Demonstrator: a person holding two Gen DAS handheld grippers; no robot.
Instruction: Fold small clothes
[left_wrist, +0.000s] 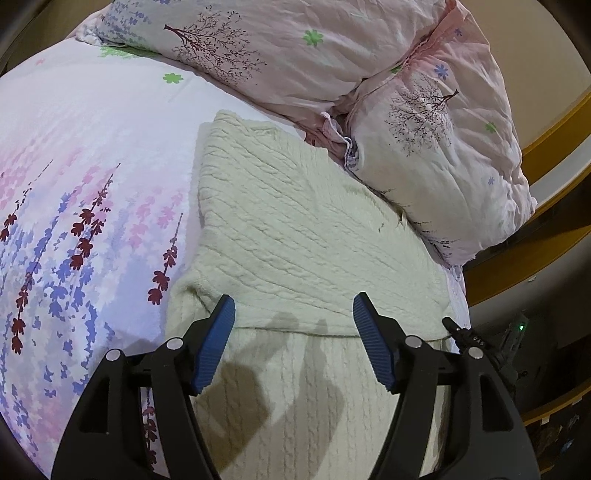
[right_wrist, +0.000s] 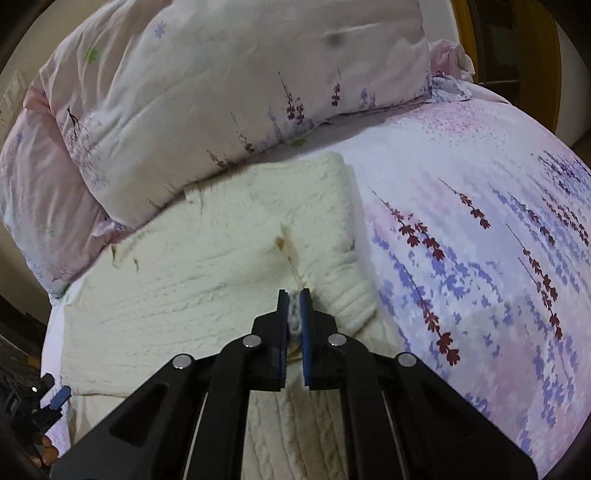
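Note:
A cream cable-knit sweater (left_wrist: 295, 229) lies partly folded on the bed, one layer lapped over another near me. My left gripper (left_wrist: 294, 299) stands open over that lapped edge, its blue pads (left_wrist: 218, 332) wide apart with nothing pressed between them. In the right wrist view the same sweater (right_wrist: 184, 280) fills the middle. My right gripper (right_wrist: 294, 293) is shut on a pinched ridge of the knit beside a ribbed cuff (right_wrist: 351, 299). The left gripper (right_wrist: 55, 400) shows at the lower left edge of that view.
The bed sheet (left_wrist: 74, 184) has a pink and purple flower print. A pink quilt (left_wrist: 295, 48) and a pillow (left_wrist: 443, 147) are heaped behind the sweater, touching its far edge. A wooden bed frame (left_wrist: 535, 258) runs along the right. Open sheet (right_wrist: 480, 258) lies right of the sweater.

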